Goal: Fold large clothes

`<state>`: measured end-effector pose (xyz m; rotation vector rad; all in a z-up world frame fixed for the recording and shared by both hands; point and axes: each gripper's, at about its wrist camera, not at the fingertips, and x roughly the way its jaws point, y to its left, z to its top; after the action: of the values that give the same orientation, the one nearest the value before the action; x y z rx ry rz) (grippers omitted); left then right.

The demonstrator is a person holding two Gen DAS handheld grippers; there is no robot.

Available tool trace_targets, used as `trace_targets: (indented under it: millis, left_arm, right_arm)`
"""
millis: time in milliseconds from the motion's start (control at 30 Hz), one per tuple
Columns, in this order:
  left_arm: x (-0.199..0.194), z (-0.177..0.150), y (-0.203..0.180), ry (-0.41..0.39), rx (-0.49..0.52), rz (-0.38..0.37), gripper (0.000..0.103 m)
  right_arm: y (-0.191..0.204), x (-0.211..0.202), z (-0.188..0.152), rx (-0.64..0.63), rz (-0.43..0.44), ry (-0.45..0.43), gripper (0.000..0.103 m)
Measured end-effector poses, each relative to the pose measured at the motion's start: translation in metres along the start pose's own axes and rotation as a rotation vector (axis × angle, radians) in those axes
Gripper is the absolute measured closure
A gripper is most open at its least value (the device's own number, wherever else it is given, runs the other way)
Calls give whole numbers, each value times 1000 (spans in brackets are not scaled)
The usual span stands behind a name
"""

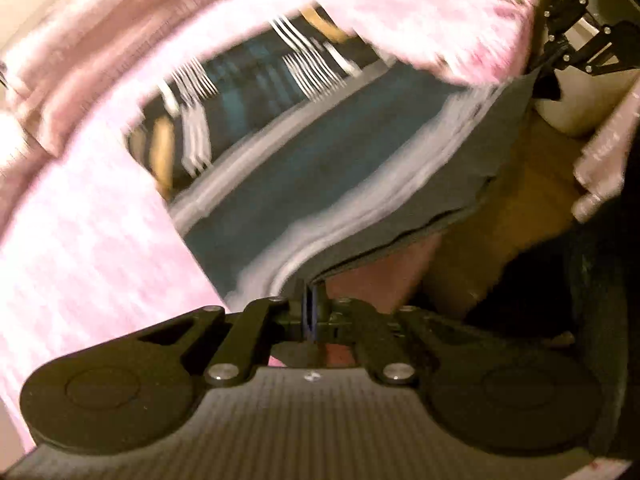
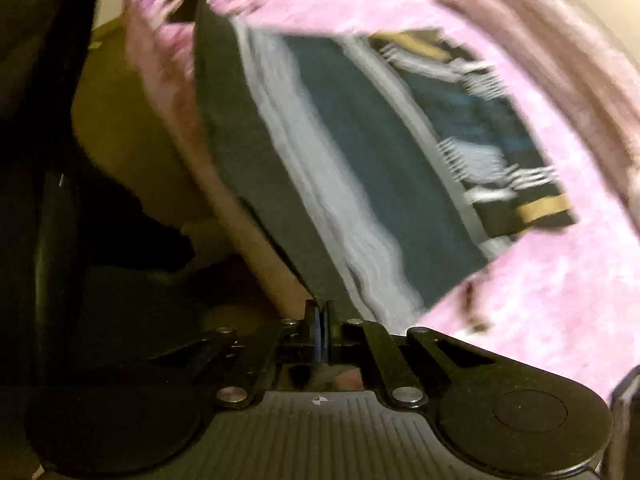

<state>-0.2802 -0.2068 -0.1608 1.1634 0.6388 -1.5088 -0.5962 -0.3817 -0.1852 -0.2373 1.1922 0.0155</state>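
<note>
Clothing (image 1: 320,184), dark with pale stripes, is pinched at its near edge by the left gripper's fingers (image 1: 311,312) and the right gripper's fingers (image 2: 321,320), spread beyond them over a pink blanket (image 2: 540,300).

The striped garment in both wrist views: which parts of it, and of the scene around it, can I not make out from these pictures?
- Left wrist view: the garment has a motion-blurred pattern; its kind is unclear.
- Left wrist view: the right gripper is small at the edge; its pinch point is unclear.
- Right wrist view: the left gripper is cut off by the top edge.
- Both views: the pink blanket is blurred; its texture is unreadable.
</note>
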Motion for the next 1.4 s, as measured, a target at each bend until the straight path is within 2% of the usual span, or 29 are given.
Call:
trace_targets:
  millis: [100, 200, 300, 433, 567, 733, 967, 1100, 1267, 1400]
  left_arm:
    - [-6, 45, 34, -68, 6, 62, 103]
    - [-5, 88, 72, -129, 5, 93, 103]
    - [3, 129, 111, -168, 15, 90, 103]
    - [46, 176, 170, -197, 41, 29, 103]
    - [101, 199, 211, -186, 70, -35, 103]
    - [166, 229, 248, -126, 80, -88, 103]
    - [227, 260, 283, -38, 60, -93, 103]
    - [267, 267, 298, 22, 34, -87, 103]
    - [326, 262, 313, 77, -23, -79, 102]
    - [370, 254, 314, 93, -50, -74, 101]
  right_arm:
    - [-40, -14, 19, -17, -56, -51, 103]
    - [-82, -21, 36, -8, -116, -80, 103]
    - [-131, -19, 56, 18, -166, -83, 103]
    - [-191, 6, 81, 39, -198, -50, 103]
    - [-244, 45, 100, 81, -196, 8, 103]
    - [-297, 86, 117, 130, -179, 47, 103]
    - [-369, 139, 129, 157, -133, 43, 103]
    - [-403, 173, 133, 177, -98, 27, 103]
    - [-428, 227, 132, 205, -56, 23, 103]
    - [-437, 277, 119, 260, -97, 26, 103]
